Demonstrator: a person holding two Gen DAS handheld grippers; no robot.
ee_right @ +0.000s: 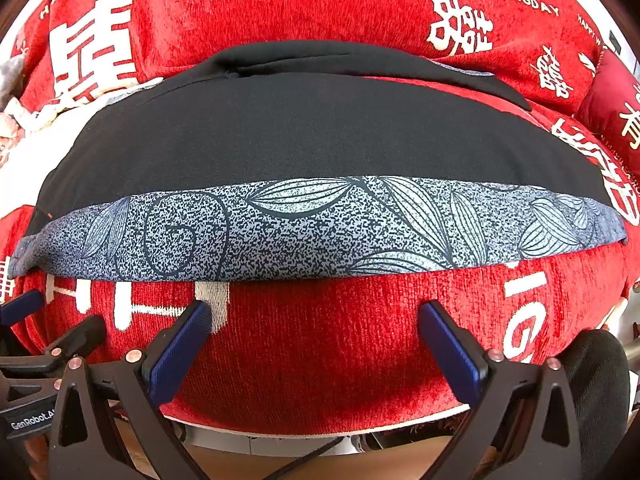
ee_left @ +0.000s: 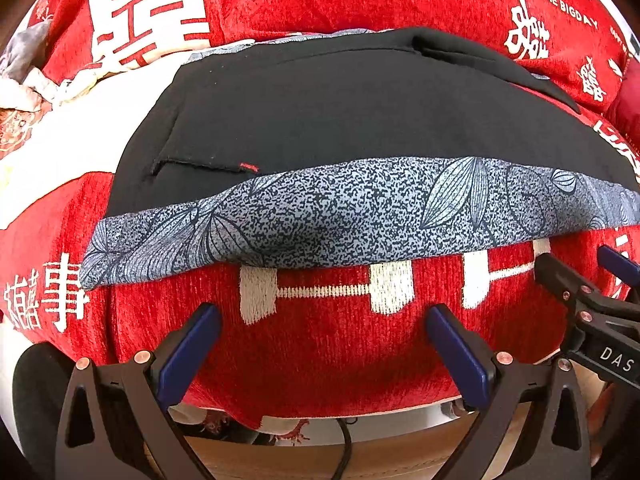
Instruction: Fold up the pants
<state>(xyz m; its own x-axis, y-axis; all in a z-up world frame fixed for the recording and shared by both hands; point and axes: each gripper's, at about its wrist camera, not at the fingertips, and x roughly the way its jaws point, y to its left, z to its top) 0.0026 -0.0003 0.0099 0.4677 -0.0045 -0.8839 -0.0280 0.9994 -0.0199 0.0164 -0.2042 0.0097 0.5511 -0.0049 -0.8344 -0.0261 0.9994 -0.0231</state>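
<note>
Blue-padded left gripper [ee_left: 322,324] and right gripper [ee_right: 316,320] both gape wide, holding nothing, hovering side by side over the red chenille cover [ee_left: 320,352]. Just ahead lie the black pants with grey leaf-print band [ee_right: 320,224], long axis running crosswise (neither arm clearly nearer)

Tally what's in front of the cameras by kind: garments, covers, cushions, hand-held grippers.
Pants: 1, black with a grey leaf-print band
Red cover with white characters: 1
Dark red cushion: 1
Hand-held grippers: 2, left hand-held gripper and right hand-held gripper, both open, holding nothing
Total: 5
</note>
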